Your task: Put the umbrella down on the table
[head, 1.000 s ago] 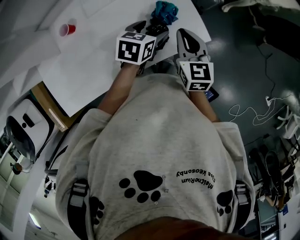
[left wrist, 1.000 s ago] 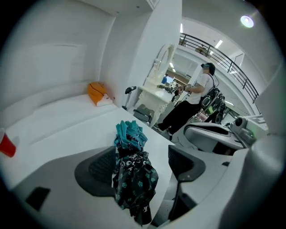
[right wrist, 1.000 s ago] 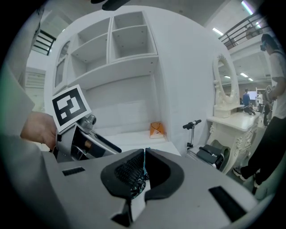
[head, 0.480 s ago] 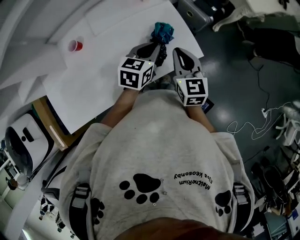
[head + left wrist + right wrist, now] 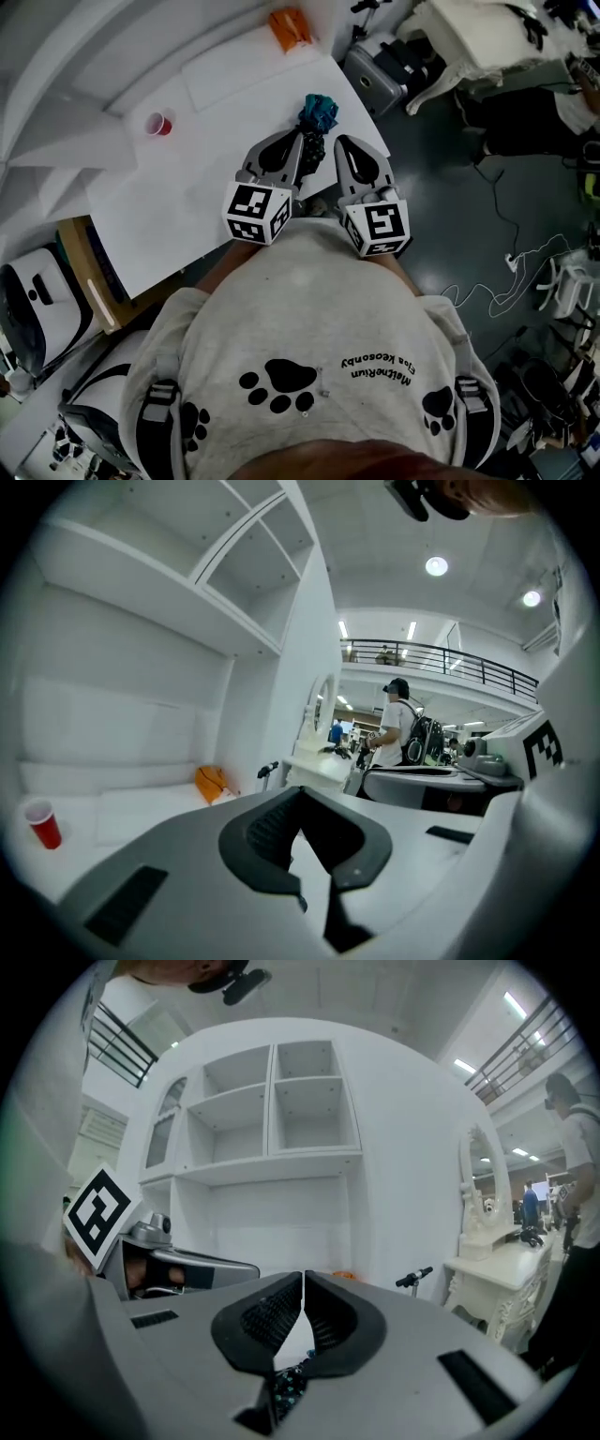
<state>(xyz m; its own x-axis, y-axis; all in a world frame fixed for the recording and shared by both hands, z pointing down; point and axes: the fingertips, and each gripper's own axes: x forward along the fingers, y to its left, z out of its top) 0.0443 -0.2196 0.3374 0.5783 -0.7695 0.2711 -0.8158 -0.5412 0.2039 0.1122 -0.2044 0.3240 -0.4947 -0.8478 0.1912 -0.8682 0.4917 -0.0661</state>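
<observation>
The folded umbrella (image 5: 318,113), a teal bundle with a black handle end, lies on the white table (image 5: 187,192) near its right corner. Both grippers hover above the table edge just short of it. My left gripper (image 5: 300,141) is shut; its jaws have just closed and nothing is between them. In the left gripper view the left gripper (image 5: 302,794) points out over the table. My right gripper (image 5: 341,143) is also shut and empty. Teal umbrella fabric (image 5: 286,1387) shows below the right gripper (image 5: 304,1279).
A red cup (image 5: 158,123) stands at the table's far left, also the red cup (image 5: 41,823). An orange object (image 5: 290,28) sits at the back. White shelving (image 5: 272,1119) rises behind the table. A person (image 5: 401,724) stands far off. Cables and cases lie on the dark floor at right.
Both grippers have lifted up and drawn back from the umbrella, which stays on the table. The head view now takes in more of the table and room.
</observation>
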